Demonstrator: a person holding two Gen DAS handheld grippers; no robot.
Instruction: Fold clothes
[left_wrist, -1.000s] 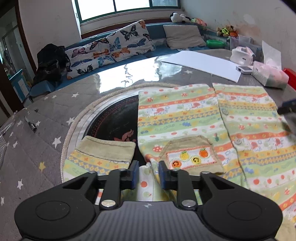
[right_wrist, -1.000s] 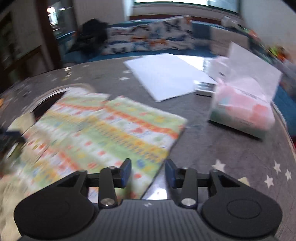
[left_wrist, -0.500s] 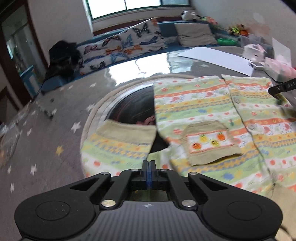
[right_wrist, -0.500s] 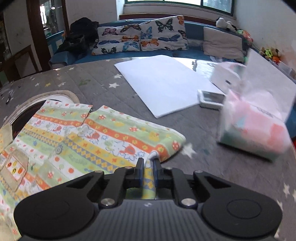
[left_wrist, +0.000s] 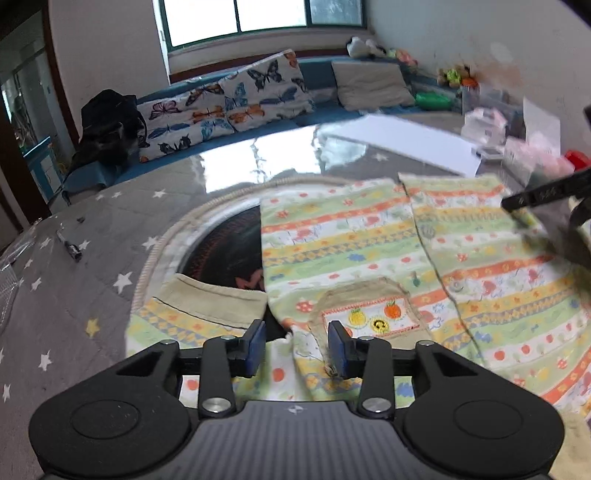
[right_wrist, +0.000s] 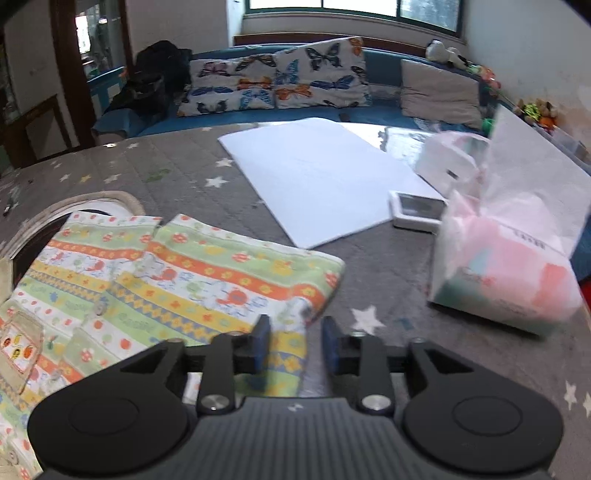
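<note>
Left tool (left_wrist: 296, 345) has its jaws opening, blue pads apart, with a bunched bit of the striped baby shirt (left_wrist: 369, 240) sitting loose between them, nothing pinched. Just ahead of it is the shirt's beige pocket (left_wrist: 369, 314) with the little fruit patch, and off to its left a beige-cuffed sleeve (left_wrist: 207, 306) lies flat. Past the sleeve there's a dark round inset (left_wrist: 221, 247) in the counter (left_wrist: 74, 295), ringed with rope trim.

Right tool (right_wrist: 295, 341) is the same deal: jaws opening, pads apart, and the shirt's hem corner (right_wrist: 288, 347) lies between them without being squeezed. From this tool the shirt spreads out to the left and forward, lying open and flat on the grey star-print cover. To its right, close by, is a clear bag of pink stuff (right_wrist: 509, 273). Further ahead there's a small white tray (right_wrist: 417, 210), and a big white sheet (right_wrist: 317, 177) beyond the shirt. Way at the back, a blue sofa with butterfly cushions (right_wrist: 280, 81) under the window.
</note>
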